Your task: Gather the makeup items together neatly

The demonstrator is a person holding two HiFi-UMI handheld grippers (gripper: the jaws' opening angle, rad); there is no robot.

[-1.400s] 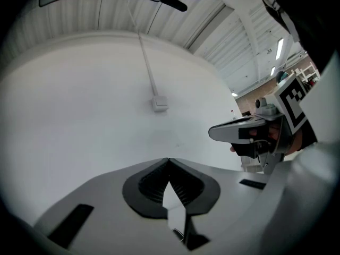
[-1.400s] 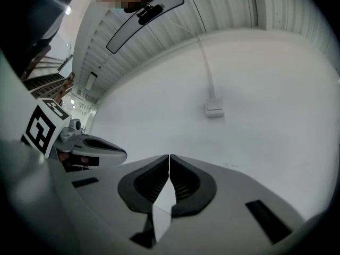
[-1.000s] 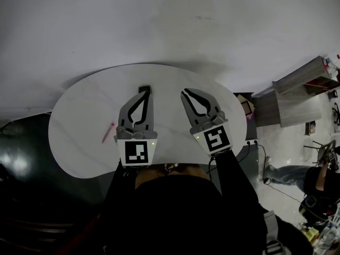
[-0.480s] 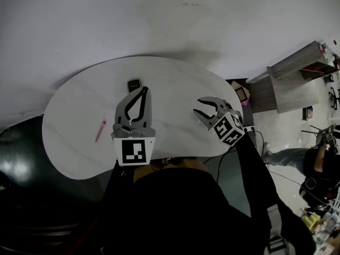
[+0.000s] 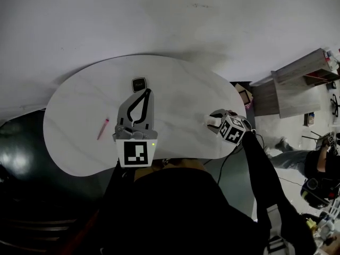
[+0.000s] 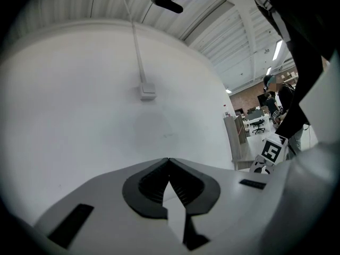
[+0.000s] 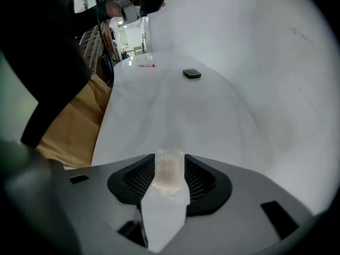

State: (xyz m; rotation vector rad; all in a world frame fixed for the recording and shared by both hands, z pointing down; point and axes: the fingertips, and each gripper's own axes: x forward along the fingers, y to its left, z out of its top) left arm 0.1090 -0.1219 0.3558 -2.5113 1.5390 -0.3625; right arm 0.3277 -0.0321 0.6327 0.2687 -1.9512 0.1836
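At the right edge of the table (image 5: pixel 180 94), my right gripper (image 5: pixel 213 119) has swung down, and its jaws have just been opening around a small clear packet (image 7: pixel 168 171), not pinching yet. My left gripper (image 5: pixel 142 95) stays closed, empty. The compact (image 5: pixel 138 84) and pink stick (image 5: pixel 102 129) lie well apart, so gathering only starts.
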